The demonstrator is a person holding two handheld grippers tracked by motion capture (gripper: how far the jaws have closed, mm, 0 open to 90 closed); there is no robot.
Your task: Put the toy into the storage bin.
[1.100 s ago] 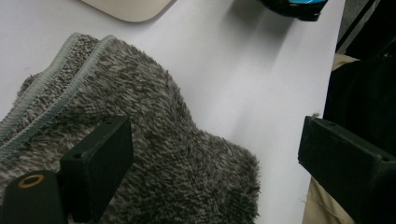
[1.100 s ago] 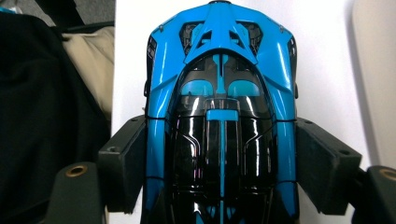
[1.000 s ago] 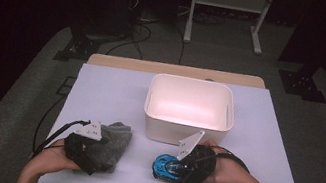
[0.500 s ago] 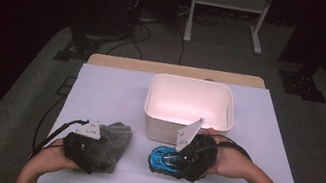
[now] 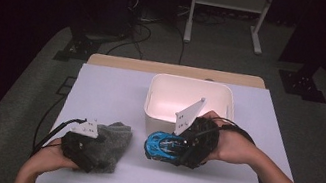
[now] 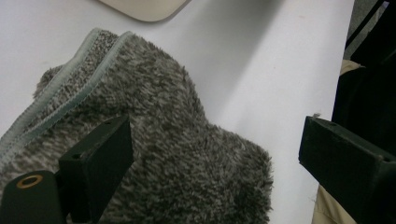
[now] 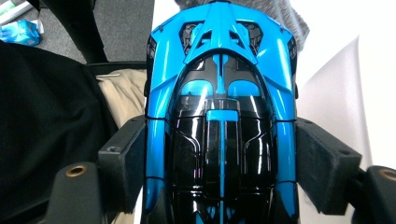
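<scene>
Seen from the high view, a person is working two handheld grippers over a pale table (image 5: 102, 81). The right gripper (image 5: 180, 148) is carrying a blue toy car (image 5: 164, 146) just in front of the white bin (image 5: 186, 123), the car gripped across its sides and raised off the tabletop. The left gripper (image 5: 89, 152) is resting over a grey fuzzy sock (image 5: 114, 139) near the table's front left.

In the left gripper view, the jaws are standing wide apart, released, with one jaw over the sock (image 6: 154, 154) and the other out near the table's edge; nothing is being squeezed.

In the right gripper view, the two pads are pressing against the flanks of the toy car (image 7: 222, 116), clamping it with its nose pointing away from the camera.

The car's glossy, curved body looks likely to slip between the pads if the hand is tilting or swinging quickly, and the car could clip the bin's near wall if it is not being lifted high enough to pass over the rim.

Compared with a second ago, the right gripper and car are sitting higher and closer to the bin, the grey plate now overlapping its rim, while the left gripper and sock are lying where they were.
</scene>
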